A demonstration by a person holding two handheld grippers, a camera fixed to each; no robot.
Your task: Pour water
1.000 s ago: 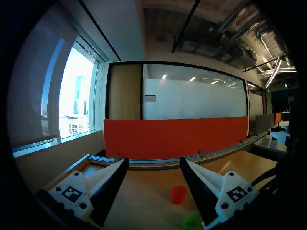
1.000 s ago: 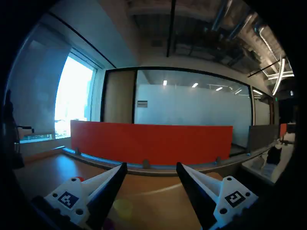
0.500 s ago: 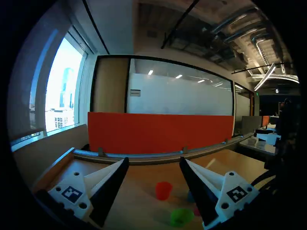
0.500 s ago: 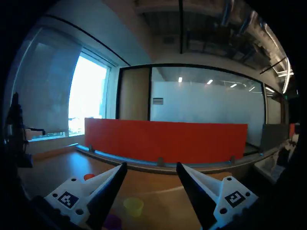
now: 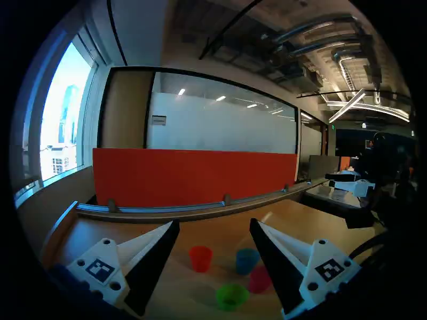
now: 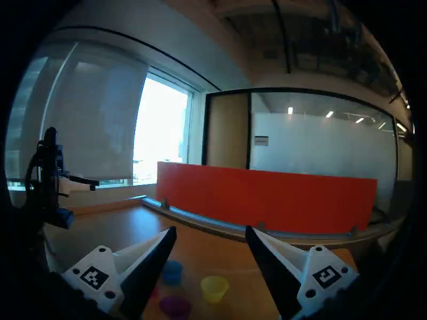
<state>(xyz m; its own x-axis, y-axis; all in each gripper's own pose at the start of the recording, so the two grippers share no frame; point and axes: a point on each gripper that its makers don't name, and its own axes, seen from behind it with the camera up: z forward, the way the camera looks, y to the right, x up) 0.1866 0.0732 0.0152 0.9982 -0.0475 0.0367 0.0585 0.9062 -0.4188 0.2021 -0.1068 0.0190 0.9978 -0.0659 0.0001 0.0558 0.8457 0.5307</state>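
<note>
Right, your left hand-held gripper (image 5: 213, 222) and right hand-held gripper (image 6: 210, 228) both gape wide, empty; on the bench (image 5: 299, 213) the red cup (image 5: 200, 258) stands lower centre, between the left fingers (image 5: 155, 256).

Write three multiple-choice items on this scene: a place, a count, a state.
1. Left gripper view: which cup stands nearest the camera? A green; B red; C blue.
2. Cups on the desk there? A two; B four; C six.
3. The right gripper is: A open, empty; B shut on a cup; C shut on a bottle.
Answers: 1 A, the green cup sits lowest in view; 2 B, red cup, blue cup, pink cup and the green one; 3 A, fingers wide apart, touching nothing.
</note>
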